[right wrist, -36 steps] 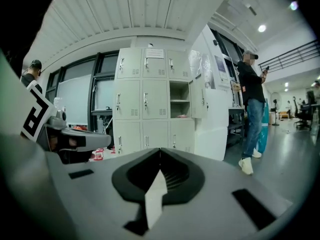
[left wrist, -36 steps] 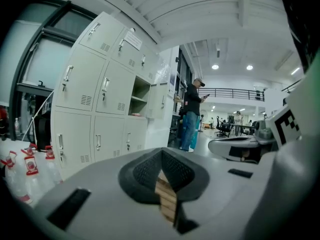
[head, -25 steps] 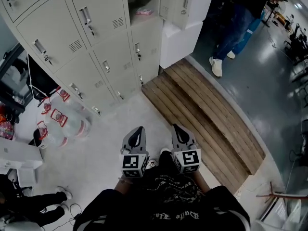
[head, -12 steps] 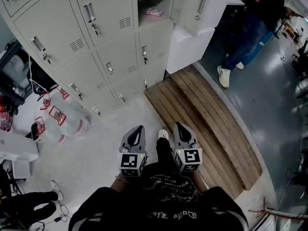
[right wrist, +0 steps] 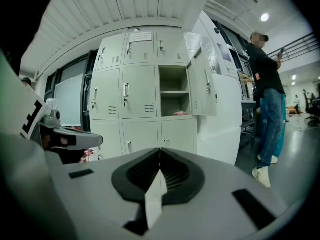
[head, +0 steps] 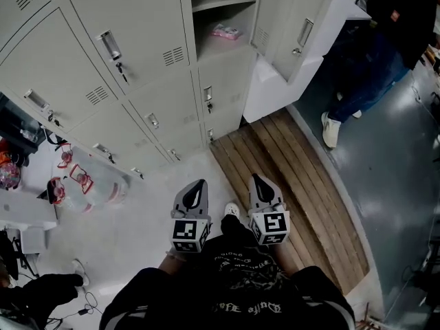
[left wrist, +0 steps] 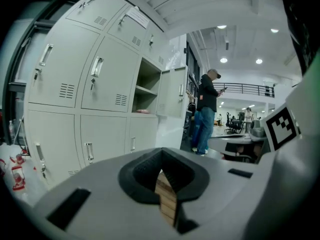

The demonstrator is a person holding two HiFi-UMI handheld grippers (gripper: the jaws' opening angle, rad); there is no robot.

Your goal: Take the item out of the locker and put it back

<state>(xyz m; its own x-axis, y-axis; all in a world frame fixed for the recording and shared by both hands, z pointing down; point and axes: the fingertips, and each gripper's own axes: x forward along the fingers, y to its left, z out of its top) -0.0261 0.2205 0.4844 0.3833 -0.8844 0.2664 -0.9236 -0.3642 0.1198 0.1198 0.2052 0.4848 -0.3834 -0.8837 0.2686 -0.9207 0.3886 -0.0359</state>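
Two hand-held grey grippers are recorded low in the head view, side by side just in front of the person's dark patterned top, both pointed towards the lockers. The left gripper (left wrist: 161, 151) is seen with its jaws pressed together at the tips and nothing caught between them; only a sliver of wooden slats shows through the narrow slit behind the tips. The right gripper (right wrist: 160, 153) is likewise found closed tip to tip and empty.

A bank of pale grey metal lockers (head: 130, 40) is noted ahead and to the left. One compartment is open, with its grey locker door (head: 292, 19) swung out to the right. The small flat pink item (head: 227, 31) is observed lying on the bottom of that open compartment, beneath an inner shelf, well apart from both grippers. The other locker doors in view are shut.

A brown slatted wooden platform (head: 295, 177) is laid on the floor at the foot of the lockers, beneath and beyond the right gripper. Clear plastic water bottles with red labels (head: 82, 181) are seen on the pale floor at the left, near the locker base. A bystander in a dark top, blue jeans and white shoes (head: 371, 60) is recorded standing on the dark grey floor to the right of the open door.
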